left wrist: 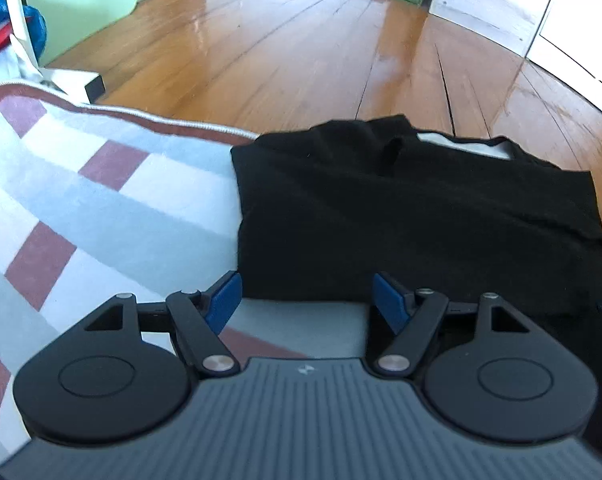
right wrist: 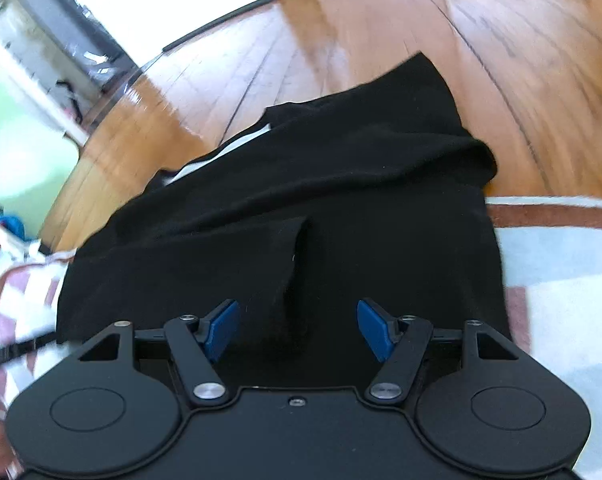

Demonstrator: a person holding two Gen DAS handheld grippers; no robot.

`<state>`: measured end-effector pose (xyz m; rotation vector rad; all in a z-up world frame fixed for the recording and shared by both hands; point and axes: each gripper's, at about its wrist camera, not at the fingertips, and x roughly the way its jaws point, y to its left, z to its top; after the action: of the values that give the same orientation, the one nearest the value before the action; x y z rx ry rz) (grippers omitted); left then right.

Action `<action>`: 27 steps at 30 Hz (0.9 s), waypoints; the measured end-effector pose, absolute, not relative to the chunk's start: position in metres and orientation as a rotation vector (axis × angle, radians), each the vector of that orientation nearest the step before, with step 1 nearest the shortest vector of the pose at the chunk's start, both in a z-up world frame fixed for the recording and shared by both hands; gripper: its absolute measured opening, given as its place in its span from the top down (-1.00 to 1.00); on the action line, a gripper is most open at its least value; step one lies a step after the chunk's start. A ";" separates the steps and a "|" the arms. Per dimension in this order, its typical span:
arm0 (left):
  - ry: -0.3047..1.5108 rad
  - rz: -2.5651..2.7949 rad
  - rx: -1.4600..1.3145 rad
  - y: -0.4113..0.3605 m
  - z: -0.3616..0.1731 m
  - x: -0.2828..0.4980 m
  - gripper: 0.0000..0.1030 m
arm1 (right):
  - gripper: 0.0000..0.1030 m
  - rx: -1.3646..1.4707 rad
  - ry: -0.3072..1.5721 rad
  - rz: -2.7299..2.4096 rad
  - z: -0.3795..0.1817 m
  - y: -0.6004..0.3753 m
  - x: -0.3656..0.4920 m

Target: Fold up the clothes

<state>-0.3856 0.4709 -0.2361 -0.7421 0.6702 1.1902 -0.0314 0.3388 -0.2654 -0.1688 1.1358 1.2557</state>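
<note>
A black garment (left wrist: 413,216) lies partly folded across the edge of a checked rug (left wrist: 101,208), its collar with a white label toward the wooden floor. My left gripper (left wrist: 307,300) is open at the garment's near left corner, with only rug between its blue pads. In the right wrist view the same black garment (right wrist: 301,200) fills the middle, a raised crease running down it. My right gripper (right wrist: 297,330) hangs open just above the cloth, nothing pinched between its fingers.
Wooden floor (left wrist: 301,48) stretches beyond the rug. A white frame with a pale green panel (left wrist: 77,4) stands at the far left, with blue and red clothing (left wrist: 5,28) bunched beside it. White doors (left wrist: 561,8) line the far right.
</note>
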 end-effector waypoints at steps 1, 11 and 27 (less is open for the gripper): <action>0.665 1.174 -0.754 0.472 -0.239 -0.390 -0.40 | -0.42 -0.151 1.143 1.270 -0.270 0.345 -0.032; 0.552 1.218 -0.785 0.487 -0.238 -0.390 -0.40 | 0.90 -0.323 0.600 1.387 -0.222 0.385 -0.089; 0.686 1.179 -0.664 0.514 -0.247 -0.331 -0.45 | 0.92 -0.429 0.648 1.176 -0.235 0.413 0.050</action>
<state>-0.3305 0.5143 -0.2474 -0.6642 0.6862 1.1793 0.0498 0.4130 -0.2348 -0.4293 0.6480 1.1764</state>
